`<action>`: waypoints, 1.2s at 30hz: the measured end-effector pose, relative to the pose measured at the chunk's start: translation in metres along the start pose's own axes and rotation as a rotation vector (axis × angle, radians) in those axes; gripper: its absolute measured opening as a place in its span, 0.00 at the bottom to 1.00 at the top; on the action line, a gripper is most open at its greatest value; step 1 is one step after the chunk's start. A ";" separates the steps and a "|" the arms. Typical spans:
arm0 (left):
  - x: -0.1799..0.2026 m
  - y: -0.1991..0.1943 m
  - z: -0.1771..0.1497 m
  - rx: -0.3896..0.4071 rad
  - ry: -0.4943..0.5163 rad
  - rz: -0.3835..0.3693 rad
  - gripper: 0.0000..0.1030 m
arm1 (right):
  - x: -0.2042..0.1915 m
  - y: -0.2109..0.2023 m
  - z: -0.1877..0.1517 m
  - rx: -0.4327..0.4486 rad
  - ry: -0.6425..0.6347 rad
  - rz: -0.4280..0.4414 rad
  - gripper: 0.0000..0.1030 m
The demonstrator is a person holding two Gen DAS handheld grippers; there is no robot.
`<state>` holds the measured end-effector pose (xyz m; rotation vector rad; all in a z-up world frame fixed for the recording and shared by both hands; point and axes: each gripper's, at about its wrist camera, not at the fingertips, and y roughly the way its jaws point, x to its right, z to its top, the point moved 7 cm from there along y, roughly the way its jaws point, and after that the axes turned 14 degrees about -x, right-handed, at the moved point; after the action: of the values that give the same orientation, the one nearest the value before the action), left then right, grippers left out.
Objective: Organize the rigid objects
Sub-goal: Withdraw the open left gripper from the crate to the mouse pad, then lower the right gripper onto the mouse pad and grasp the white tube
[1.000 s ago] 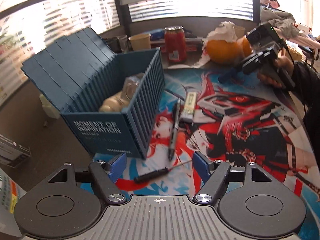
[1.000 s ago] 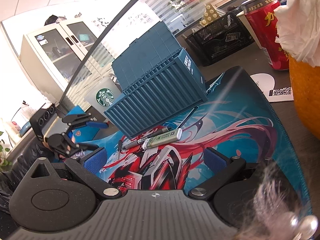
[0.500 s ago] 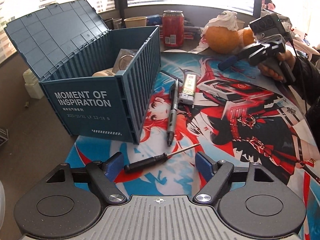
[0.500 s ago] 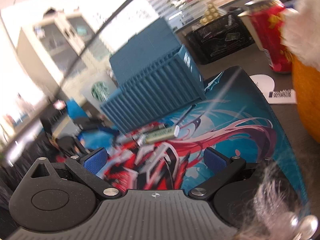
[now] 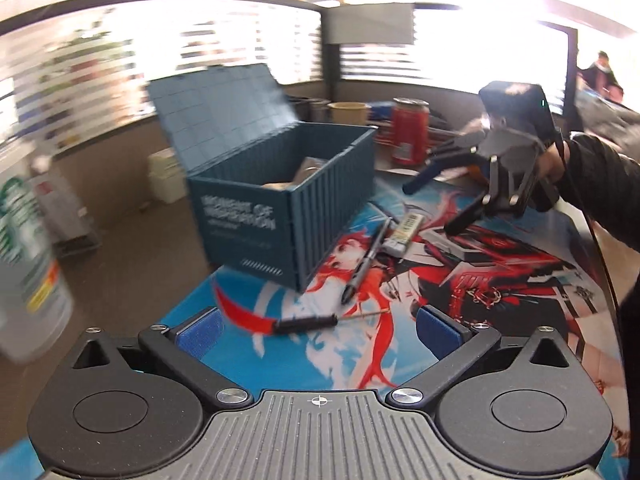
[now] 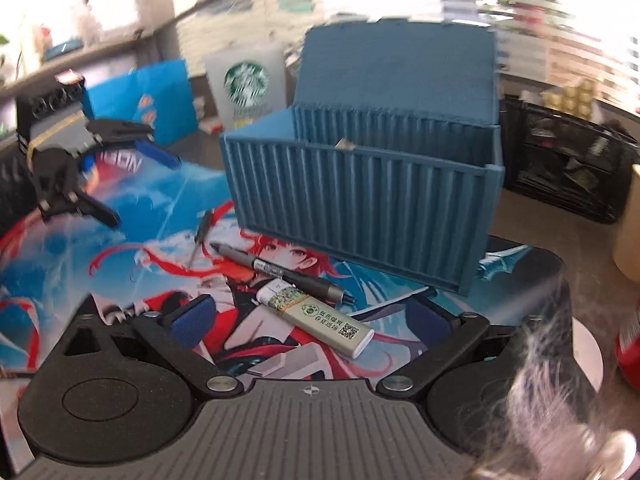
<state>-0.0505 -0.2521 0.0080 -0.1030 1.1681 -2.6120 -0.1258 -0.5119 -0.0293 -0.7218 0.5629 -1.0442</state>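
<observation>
A blue container-shaped box (image 5: 304, 200) stands open on the printed mat, its lid tilted back; pale objects lie inside. It also shows in the right wrist view (image 6: 368, 204). A small black screwdriver (image 5: 316, 323) lies just beyond my open, empty left gripper (image 5: 316, 330). A dark pen (image 5: 366, 262) and a white-green lighter (image 5: 404, 230) lie beside the box. In the right wrist view the lighter (image 6: 320, 320) lies between the fingers of my open right gripper (image 6: 310, 318), with the pen (image 6: 280, 272) behind it and the screwdriver (image 6: 199, 238) to the left.
A red can (image 5: 408, 136), a paper cup (image 5: 348, 112) and an orange fruit sit behind the mat. A Starbucks cup (image 6: 246, 80) and blue bag (image 6: 148, 100) stand behind the box, a black mesh organiser (image 6: 560, 160) to its right. A white bottle (image 5: 24, 272) is at my left.
My right gripper has swung down over the mat so the lighter now lies between its fingers. My left gripper has drawn back and turned; the screwdriver still lies in front.
</observation>
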 end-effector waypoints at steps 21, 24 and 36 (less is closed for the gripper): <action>-0.016 -0.017 -0.048 0.121 -0.352 0.090 1.00 | -0.038 0.001 -0.010 -0.105 -0.185 -0.096 0.21; -0.015 -0.017 -0.050 0.128 -0.360 0.080 1.00 | -0.046 -0.001 -0.008 -0.102 -0.199 -0.104 0.20; -0.008 -0.013 -0.052 0.114 -0.342 0.067 1.00 | -0.059 -0.040 0.036 -0.016 -0.231 -0.119 0.08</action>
<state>-0.0548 -0.2044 -0.0165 -0.4589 0.8872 -2.4686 -0.1461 -0.4617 0.0289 -0.8848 0.3323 -1.0494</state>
